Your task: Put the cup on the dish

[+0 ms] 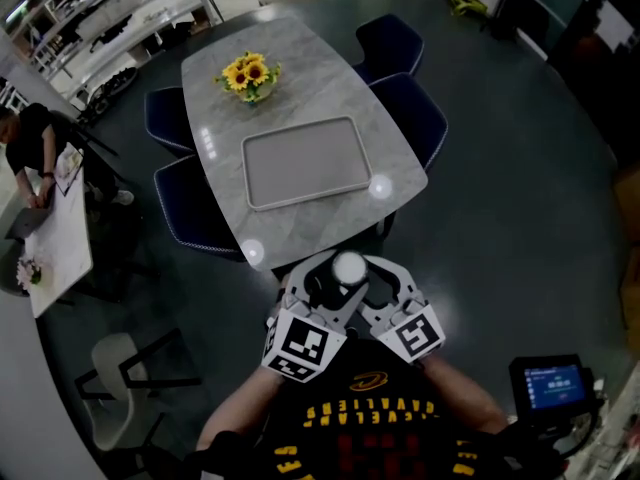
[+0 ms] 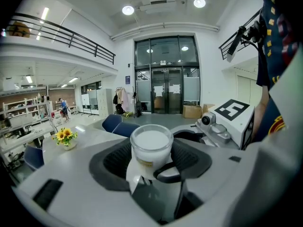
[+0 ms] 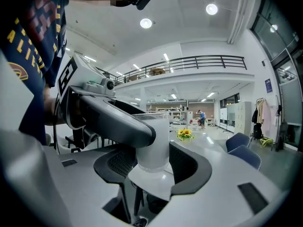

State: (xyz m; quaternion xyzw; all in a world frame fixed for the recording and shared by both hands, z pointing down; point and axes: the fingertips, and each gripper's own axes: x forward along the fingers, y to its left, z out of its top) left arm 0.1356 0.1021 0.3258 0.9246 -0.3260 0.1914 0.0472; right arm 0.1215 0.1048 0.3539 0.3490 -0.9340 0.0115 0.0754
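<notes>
A clear glass cup (image 1: 349, 266) with a white inside is held up in front of the person's chest, short of the table. My left gripper (image 1: 327, 290) is shut on the cup (image 2: 151, 145), its dark fingers (image 3: 113, 119) hugging the glass. My right gripper (image 1: 383, 286) is shut on a small white dish (image 3: 152, 179), which lies flat between its jaws. The cup (image 3: 154, 143) stands upright directly over the dish, its base at the dish's surface; I cannot tell whether they touch. In the left gripper view the dish (image 2: 136, 175) shows just under the cup.
A grey marble table (image 1: 210, 78) lies ahead, with a grey tray (image 1: 305, 161) on it and a yellow sunflower pot (image 1: 250, 75) beyond. Dark blue chairs (image 1: 410, 108) line both sides. A person (image 1: 25, 148) sits at a white table far left. A small screen (image 1: 553, 383) glows lower right.
</notes>
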